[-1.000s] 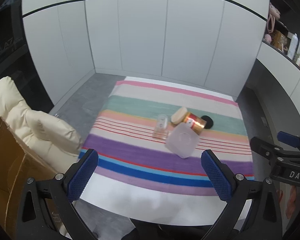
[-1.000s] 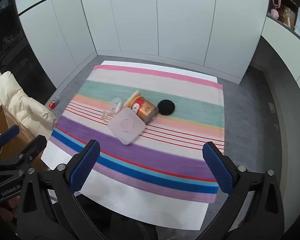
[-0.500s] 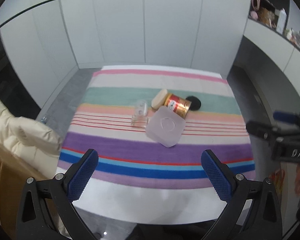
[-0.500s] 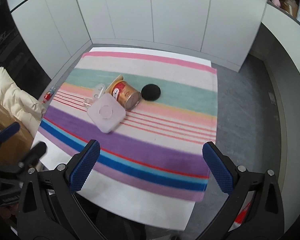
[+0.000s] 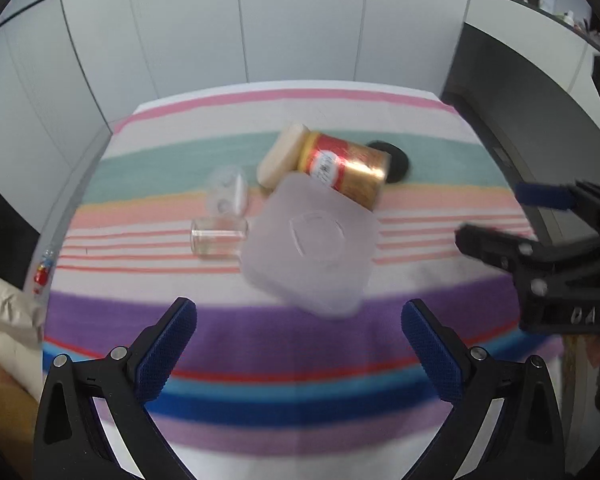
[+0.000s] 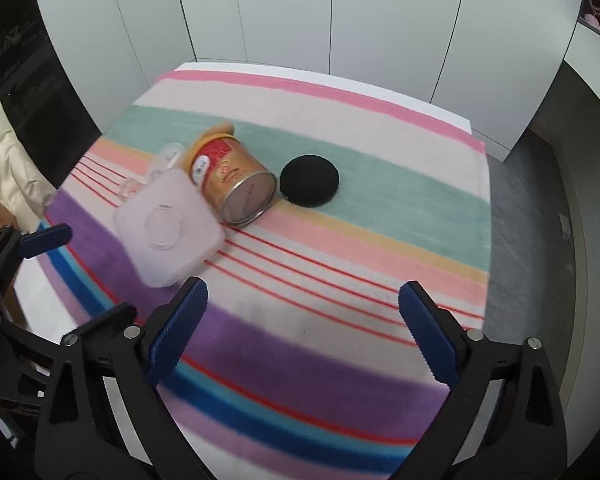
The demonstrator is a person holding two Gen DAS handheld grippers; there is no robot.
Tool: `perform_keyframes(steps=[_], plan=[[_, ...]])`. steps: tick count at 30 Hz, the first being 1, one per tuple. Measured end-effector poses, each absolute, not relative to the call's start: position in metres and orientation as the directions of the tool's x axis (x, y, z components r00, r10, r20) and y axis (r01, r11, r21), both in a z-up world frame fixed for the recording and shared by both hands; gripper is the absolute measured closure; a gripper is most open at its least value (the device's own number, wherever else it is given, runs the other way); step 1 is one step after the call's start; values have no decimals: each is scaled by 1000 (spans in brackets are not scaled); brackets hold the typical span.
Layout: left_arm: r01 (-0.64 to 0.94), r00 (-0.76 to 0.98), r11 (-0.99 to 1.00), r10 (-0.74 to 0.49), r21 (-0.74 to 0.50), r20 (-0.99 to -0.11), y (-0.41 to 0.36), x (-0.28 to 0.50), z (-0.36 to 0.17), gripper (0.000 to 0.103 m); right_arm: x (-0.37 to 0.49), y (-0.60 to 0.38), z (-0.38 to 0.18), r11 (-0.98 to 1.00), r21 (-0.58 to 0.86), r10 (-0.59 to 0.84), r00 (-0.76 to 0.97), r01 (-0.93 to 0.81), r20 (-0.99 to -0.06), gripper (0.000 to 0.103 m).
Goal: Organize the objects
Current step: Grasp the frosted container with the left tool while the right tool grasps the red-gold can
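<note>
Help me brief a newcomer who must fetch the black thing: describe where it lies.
On the striped cloth, find the cluster of items on the green stripe. The black disc lies flat beside the tipped gold can, at its metal base end. It is the only dark, round, flat piece there.

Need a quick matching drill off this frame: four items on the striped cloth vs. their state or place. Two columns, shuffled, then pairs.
1. gold can
2. black disc
3. frosted square lid
4. clear glass

A. flat on the green stripe
B. on its side, metal end toward the right wrist camera
C. transparent, left of the lid in the left wrist view
D. leaning against the can

Pairs: 1-B, 2-A, 3-D, 4-C
</note>
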State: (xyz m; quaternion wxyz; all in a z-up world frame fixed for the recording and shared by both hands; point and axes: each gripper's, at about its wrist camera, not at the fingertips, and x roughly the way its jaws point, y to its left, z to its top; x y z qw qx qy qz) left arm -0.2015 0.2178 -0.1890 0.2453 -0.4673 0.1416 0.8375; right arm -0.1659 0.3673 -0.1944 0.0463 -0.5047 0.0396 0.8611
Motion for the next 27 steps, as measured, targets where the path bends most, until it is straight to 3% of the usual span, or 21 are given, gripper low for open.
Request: perform_keyframes(steps=[5, 10, 14, 20, 27], plan=[[-639, -436, -765, 268, 85, -859, 247, -209, -211, 0, -179, 379, -207, -992, 20, 44, -491, -126, -870, 5], [-625, -434, -778, 273, 68, -859, 255, -220, -226, 2, -187, 387, -221, -991, 22, 44, -482, -130, -875, 5], [-610, -468, -787, 265, 91, -843, 256, -227, -230, 14, -191, 387, -228, -992, 19, 44, -479, -124, -877, 5], [-589, -469, -807, 307, 34, -828, 231, -227, -215, 16, -201, 375, -235, -995, 35, 14, -474, -95, -880, 5], [-504, -474, -863, 270, 7, -838, 179, -236, -202, 16, -230, 345, -241, -999, 30, -16, -504, -20, -864, 5]])
